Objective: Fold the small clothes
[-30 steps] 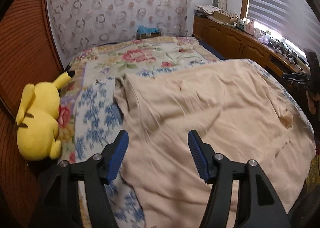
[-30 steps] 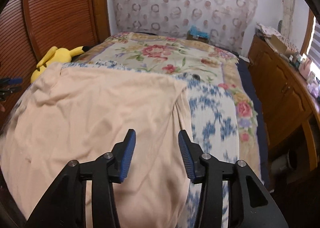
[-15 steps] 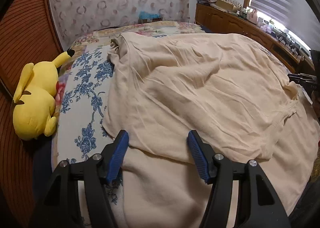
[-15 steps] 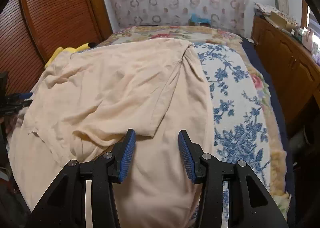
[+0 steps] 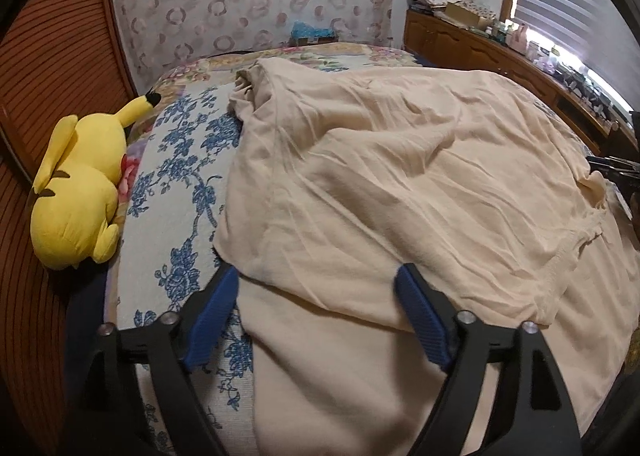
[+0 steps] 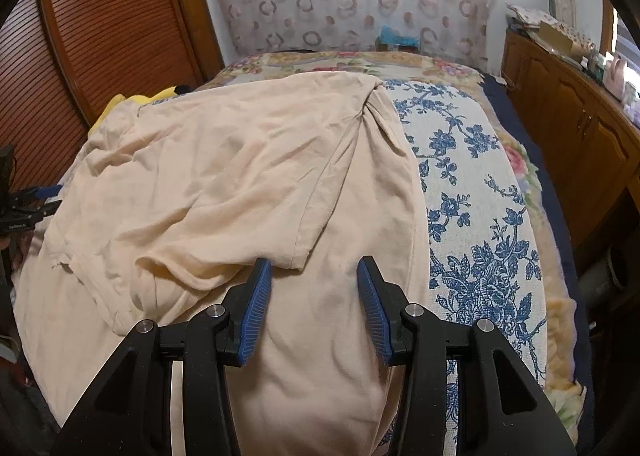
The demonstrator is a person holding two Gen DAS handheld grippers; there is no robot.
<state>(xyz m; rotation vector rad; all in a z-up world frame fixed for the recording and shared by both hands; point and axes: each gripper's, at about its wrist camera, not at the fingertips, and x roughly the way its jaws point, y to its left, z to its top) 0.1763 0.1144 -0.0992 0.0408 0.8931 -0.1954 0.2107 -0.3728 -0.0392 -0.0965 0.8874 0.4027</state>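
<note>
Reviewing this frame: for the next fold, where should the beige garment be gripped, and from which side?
Probably at the near corners of the folded-over top layer of the beige garment, coming in from the near bed edge. That hem lies loose and slightly lifted on the lower layer, just beyond the open left gripper and right gripper.

— How do the two tools look?
— The left gripper (image 5: 316,288) has black plastic arms, two blue ribbed pads (image 5: 212,316) and round silver screws.
— And the other one?
— The right gripper (image 6: 314,276) is the same: black frame, blue ribbed pads (image 6: 256,310), four silver screws.
</note>
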